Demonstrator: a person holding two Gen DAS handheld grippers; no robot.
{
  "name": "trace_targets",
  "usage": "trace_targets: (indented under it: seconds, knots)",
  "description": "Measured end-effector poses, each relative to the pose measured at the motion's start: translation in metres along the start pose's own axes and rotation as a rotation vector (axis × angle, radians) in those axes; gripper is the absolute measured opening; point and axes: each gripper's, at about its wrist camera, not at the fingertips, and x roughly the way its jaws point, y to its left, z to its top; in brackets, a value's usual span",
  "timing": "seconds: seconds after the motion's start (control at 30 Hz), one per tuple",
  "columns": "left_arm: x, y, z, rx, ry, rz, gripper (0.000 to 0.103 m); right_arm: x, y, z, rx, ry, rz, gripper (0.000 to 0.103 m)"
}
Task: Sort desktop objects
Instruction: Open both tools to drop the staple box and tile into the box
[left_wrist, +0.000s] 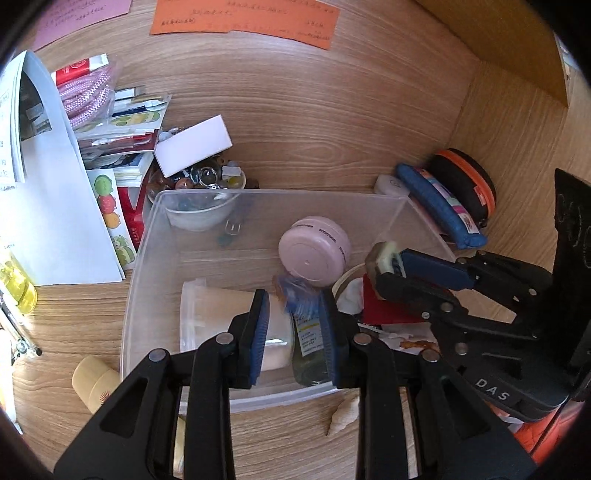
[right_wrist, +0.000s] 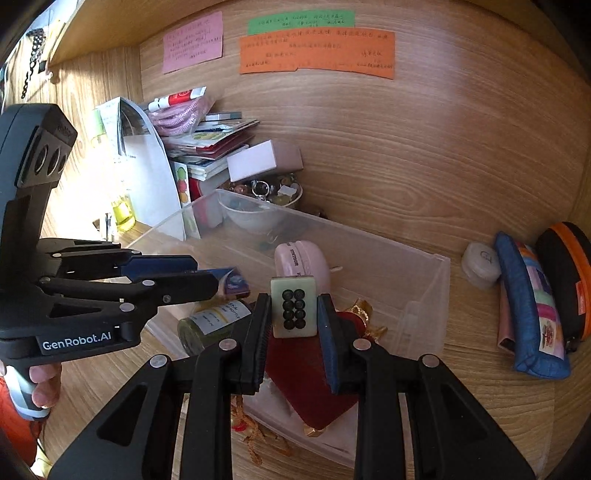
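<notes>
Your right gripper (right_wrist: 293, 321) clamps a mahjong tile (right_wrist: 294, 312) between its pads, the tile upright with its dotted face toward the camera, poking out at 12 o'clock past the fingertips. Your left gripper (left_wrist: 295, 317) stands narrow on a small blue-patterned packet (left_wrist: 295, 295); that view blurs it, but the right wrist view shows it flat between the pads (right_wrist: 231, 280), sticking out beyond them.

Both tools hang over the near half of the clear plastic bin (left_wrist: 258, 199). Below your left gripper, inside the bin, lie a capped clear tub (left_wrist: 207, 314) at 9 o'clock of the fingers and a green glass bottle (left_wrist: 310, 354) on its side, just under the right-hand pad. Below your right gripper lies a dark red case (right_wrist: 306, 376), with gold trim showing at 1 o'clock. Farther in, at 12 o'clock of both tools, a round pink case (left_wrist: 314, 251) stands on its edge.

Outside the bin, a seashell (left_wrist: 345, 410) and a bamboo-coloured cylinder (left_wrist: 94, 384) lie on the wooden desk (left_wrist: 295, 435) near you. Behind the bin's far wall, at 11 o'clock, sits a white bowl of trinkets (left_wrist: 199, 218) with a white block (left_wrist: 192, 146) tilted on top, and beyond that a stack of papers and packets (left_wrist: 122, 140). At 2 o'clock, a blue pouch (right_wrist: 532, 306) leans beside a black case with orange zip (right_wrist: 565, 280), a small white round box (right_wrist: 480, 264) just left of them.
</notes>
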Motion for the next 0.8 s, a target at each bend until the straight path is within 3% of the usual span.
trace_targets:
  seconds: [0.17,0.3,0.63,0.8]
  knots:
    - [-0.001,-0.001,0.0,0.0,-0.004,-0.001,0.035,-0.002,-0.001,-0.001,-0.008,-0.011,-0.035,0.034]
    - [-0.004,-0.004,-0.001,0.015,-0.017,0.017,0.049,-0.005,-0.003,0.0,-0.007,-0.029,-0.06,0.044]
    - [-0.021,0.008,0.0,-0.038,-0.05,0.004,0.062,-0.007,-0.011,0.0,0.036,-0.044,-0.056,0.055]
    - [-0.042,0.027,-0.006,-0.086,-0.072,0.045,0.063,-0.007,-0.019,0.0,0.082,-0.046,-0.035,0.059]
